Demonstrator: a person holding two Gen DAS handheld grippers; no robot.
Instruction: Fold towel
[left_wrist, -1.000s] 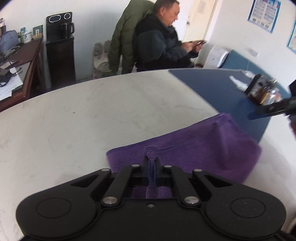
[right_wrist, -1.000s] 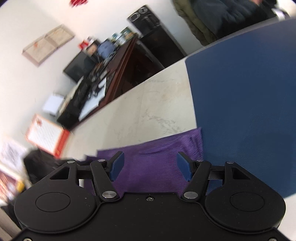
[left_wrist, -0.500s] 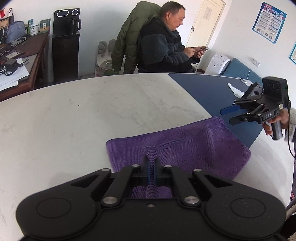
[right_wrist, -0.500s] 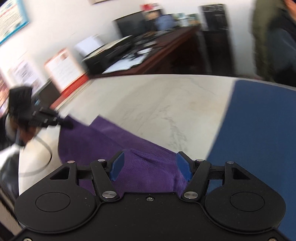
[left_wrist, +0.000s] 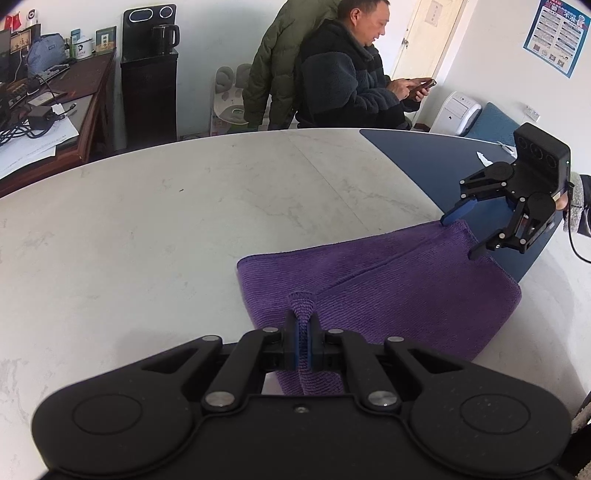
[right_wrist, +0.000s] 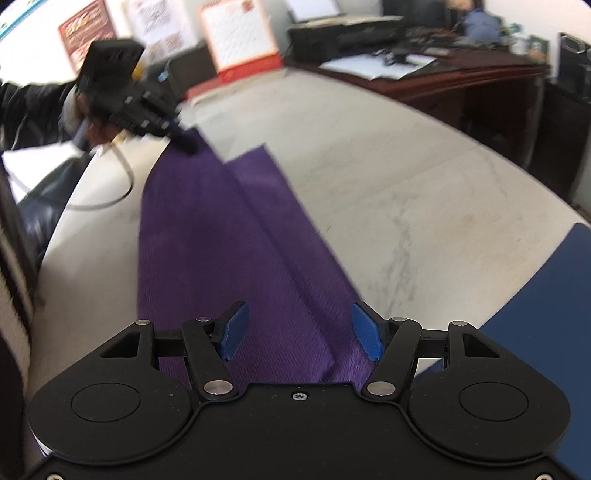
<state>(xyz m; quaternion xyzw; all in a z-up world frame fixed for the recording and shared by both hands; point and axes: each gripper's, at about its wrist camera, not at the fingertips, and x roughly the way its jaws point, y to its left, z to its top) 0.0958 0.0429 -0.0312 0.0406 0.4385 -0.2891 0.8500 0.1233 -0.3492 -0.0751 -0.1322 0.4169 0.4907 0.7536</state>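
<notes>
Purple towel (left_wrist: 388, 284) lies folded on the pale marble surface (left_wrist: 147, 236), far end over the blue part. Left gripper (left_wrist: 303, 341): jaws clamped on a pinched towel edge. Right gripper (right_wrist: 299, 328): jaws apart over the opposite end, nothing gripped
</notes>
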